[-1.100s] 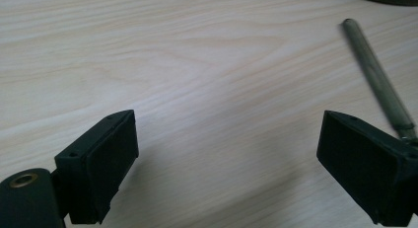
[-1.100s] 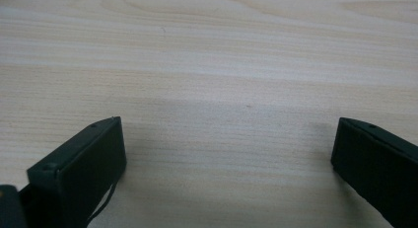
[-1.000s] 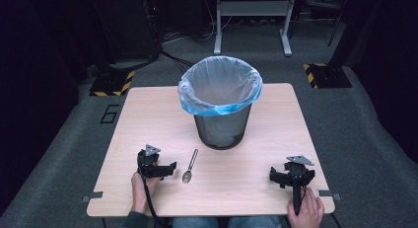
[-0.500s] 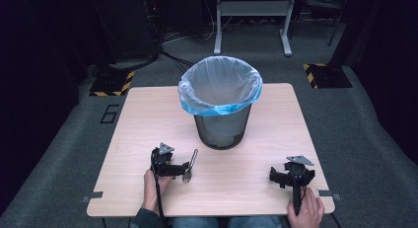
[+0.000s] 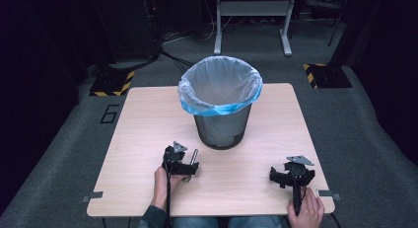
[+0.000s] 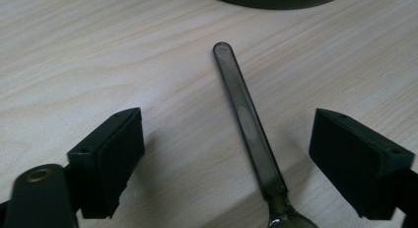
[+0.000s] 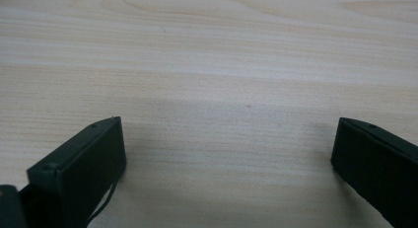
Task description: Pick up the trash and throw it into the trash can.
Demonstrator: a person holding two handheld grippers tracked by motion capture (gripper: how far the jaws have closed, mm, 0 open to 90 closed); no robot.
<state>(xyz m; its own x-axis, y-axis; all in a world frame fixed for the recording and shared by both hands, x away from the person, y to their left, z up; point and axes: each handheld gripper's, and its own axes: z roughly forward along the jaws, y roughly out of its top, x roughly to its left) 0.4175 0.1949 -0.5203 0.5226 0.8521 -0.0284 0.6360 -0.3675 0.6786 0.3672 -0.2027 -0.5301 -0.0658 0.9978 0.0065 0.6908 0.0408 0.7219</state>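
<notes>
1. A dark mesh bin (image 5: 220, 127) stands on the wooden surface (image 5: 143, 124), a little far of centre, lined with a clear bag (image 5: 220, 85) whose blue edge folds over the rim. The bag's inside looks pale and hazy; I cannot tell whether anything lies in it.
2. In the left gripper view the bin's dark base is cut off by the top edge.
3. A spoon (image 6: 249, 124) lies flat on the surface just near of the bin, its handle pointing toward the bin. Its bowl is cut off at the bottom of the left gripper view, and in the high view the gripper covers most of it, leaving the handle tip showing.
4. The left gripper (image 5: 181, 161), held by the person's left hand (image 5: 164, 186), sits low over the spoon. Its jaws are spread wide and grip nothing; the handle runs between them, closer to the right jaw and touching neither.
5. The right gripper (image 5: 292, 175), held by the right hand (image 5: 308, 213), rests near the surface's near right corner, well apart from the spoon. Its jaws are spread wide over bare wood.
</notes>
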